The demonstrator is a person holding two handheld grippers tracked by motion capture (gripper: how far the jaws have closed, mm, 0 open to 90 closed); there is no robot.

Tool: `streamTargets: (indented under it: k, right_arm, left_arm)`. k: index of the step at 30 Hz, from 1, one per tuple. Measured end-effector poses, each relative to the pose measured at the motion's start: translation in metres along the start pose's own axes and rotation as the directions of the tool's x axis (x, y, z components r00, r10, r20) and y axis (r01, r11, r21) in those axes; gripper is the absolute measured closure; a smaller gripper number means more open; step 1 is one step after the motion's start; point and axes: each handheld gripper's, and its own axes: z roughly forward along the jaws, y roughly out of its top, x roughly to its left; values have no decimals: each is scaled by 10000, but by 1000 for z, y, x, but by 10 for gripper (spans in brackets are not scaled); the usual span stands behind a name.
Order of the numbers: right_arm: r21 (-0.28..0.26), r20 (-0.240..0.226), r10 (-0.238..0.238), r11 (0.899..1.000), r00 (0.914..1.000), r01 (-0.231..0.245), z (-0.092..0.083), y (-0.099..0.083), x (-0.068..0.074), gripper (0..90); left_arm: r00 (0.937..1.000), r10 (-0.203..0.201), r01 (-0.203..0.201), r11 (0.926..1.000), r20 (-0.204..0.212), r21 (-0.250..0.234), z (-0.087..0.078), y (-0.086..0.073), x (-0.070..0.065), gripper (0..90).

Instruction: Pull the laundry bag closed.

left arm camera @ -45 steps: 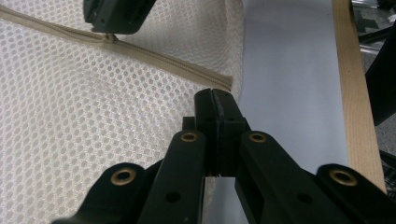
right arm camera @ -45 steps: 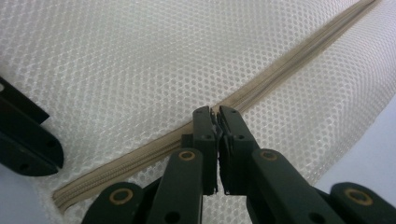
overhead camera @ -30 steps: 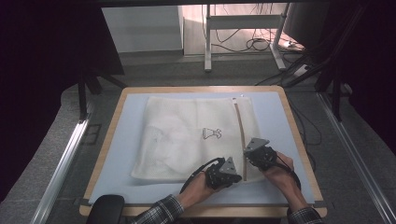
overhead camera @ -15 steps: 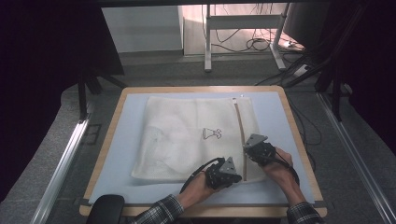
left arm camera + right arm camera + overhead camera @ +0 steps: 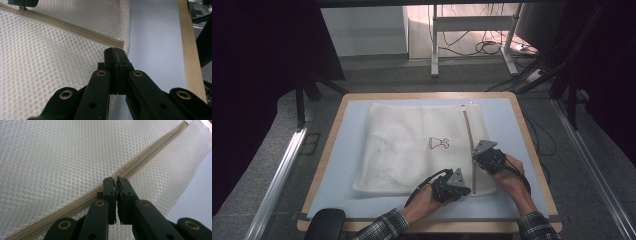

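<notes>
A white mesh zippered laundry bag lay flat on the pale blue worktop, its beige zipper running toward the near right corner. The left gripper had its fingers together, clamped on the bag's near corner by the zipper end. The right gripper view showed what the high view could not: the right gripper had its fingers clamped on the zipper's small pull.

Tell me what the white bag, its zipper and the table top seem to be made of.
Bag: likely synthetic mesh fabric, off-white, judging by its regular honeycomb holes. Zipper: beige woven tape with fine, probably plastic teeth; too small to confirm. Table: smooth matte pale-blue surface, possibly laminate, with a light wood edge showing grain.
</notes>
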Motion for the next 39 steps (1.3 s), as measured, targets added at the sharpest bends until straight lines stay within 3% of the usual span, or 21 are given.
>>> streamTargets:
  k: [21,39]
  right_arm:
    - [-53,396,-117,9999,9991,119,10,9,-13,853]
    - [113,702,-191,9998,9974,183,28,19,-29,853]
  left_arm:
    - [9998,162,-162,9999,-99,4,0,0,-1,900]
    - [9994,307,-306,9995,-187,22,0,0,-3,900]
